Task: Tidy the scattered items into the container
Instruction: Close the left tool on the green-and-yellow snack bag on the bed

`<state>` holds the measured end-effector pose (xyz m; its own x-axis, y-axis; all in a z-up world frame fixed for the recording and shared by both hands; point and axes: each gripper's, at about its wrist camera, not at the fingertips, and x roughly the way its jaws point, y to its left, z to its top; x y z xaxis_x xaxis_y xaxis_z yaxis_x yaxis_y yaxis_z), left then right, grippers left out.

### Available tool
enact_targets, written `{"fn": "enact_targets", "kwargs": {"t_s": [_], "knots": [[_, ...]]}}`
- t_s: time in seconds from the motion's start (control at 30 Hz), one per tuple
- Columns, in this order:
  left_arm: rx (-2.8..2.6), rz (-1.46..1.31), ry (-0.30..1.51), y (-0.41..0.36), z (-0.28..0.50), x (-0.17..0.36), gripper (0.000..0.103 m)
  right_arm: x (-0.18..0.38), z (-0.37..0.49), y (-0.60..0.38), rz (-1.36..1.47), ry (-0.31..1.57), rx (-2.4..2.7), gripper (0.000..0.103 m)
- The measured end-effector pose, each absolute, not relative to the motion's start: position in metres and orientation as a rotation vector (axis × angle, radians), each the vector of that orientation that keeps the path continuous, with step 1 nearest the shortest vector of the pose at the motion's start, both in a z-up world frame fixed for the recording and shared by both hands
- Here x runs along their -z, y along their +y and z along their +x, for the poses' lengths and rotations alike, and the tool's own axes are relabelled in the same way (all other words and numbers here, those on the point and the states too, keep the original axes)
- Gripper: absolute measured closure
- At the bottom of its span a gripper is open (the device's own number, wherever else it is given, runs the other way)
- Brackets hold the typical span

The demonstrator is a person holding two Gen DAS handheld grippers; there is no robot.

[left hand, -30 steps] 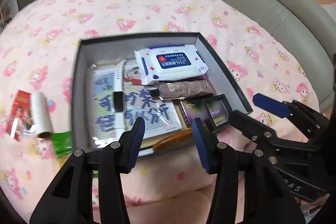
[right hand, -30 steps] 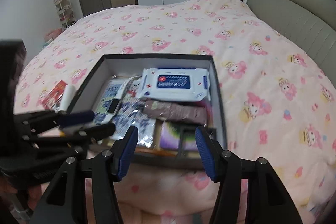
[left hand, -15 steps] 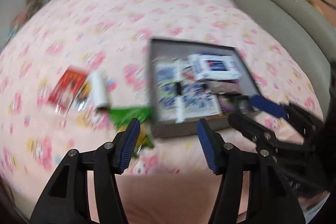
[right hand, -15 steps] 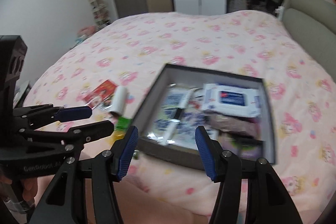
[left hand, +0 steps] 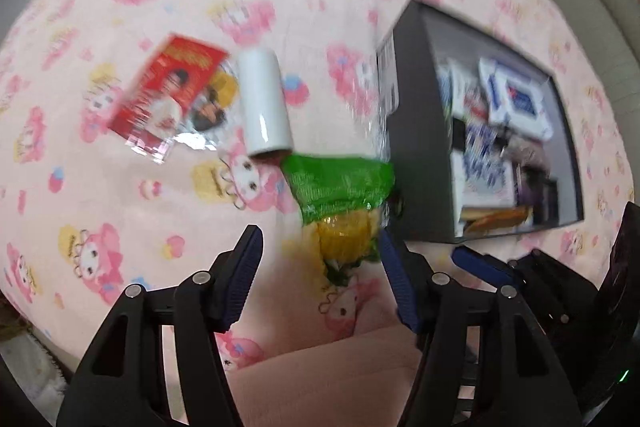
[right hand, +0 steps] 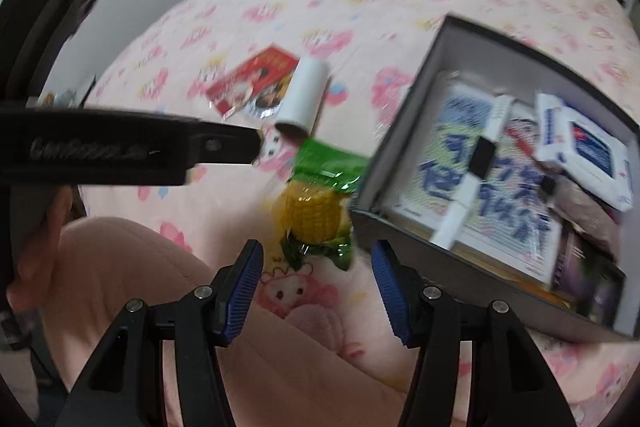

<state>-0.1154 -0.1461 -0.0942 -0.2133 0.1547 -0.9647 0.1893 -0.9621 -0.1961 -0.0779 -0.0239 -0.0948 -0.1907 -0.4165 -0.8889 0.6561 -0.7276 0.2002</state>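
Jaws of both grippers stand parted with nothing between them: those of the left gripper (left hand: 320, 267) are seen apart over the bedspread, and those of the right gripper (right hand: 316, 275) are likewise released.

Largest in view is the bed (left hand: 160, 227), covered in a pink cartoon print, on which everything lies. Next comes the dark box (right hand: 404, 131), the container, already holding a wet-wipes pack (right hand: 592, 151), a printed booklet and other goods. Outside it, 3 loose things are left: a red packet (left hand: 168, 91), a white tube (left hand: 266, 107) touching that packet's edge, and a corn packet (left hand: 340, 203) in green and yellow wrap, lying against the box's outer wall.

The step in hand is judged to be an approach for another pick-up, with both grippers aimed down at the corn packet, which lies just ahead of each pair of jaws. It cannot be told which gripper is meant to take it.

For the next move, 1 gripper would need to be lowered onto the packet, closed across its bulging yellow middle, then lifted over the box wall. Care would be called for so that the slippery wrap is not squeezed out sideways.
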Motion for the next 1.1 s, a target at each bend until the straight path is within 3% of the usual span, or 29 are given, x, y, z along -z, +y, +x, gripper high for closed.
{"fn": "enact_targets", "kwargs": {"t_s": [0.13,0.3,0.5,0.73,1.1], "knots": [[2.276,2.144,0.310,-0.145,-0.142,0.126,0.040,0.118,-0.091,-0.033,1.461,0.303,1.902,0.050],[2.188,2.348,0.475,-0.146,-0.150,0.157,0.040,0.146,-0.102,-0.035,1.562,0.299,1.840,0.050],[2.096,2.410,0.591,-0.148,-0.155,0.176,0.036,0.177,-0.119,-0.041,1.687,0.142,1.755,0.050],[2.063,2.402,0.710,-0.149,-0.155,0.182,0.044,0.179,-0.127,-0.033,1.686,-0.035,1.735,0.051],[1.976,2.421,0.717,-0.143,-0.151,0.191,0.041,0.184,-0.126,-0.039,1.718,0.004,1.773,0.053]]}}
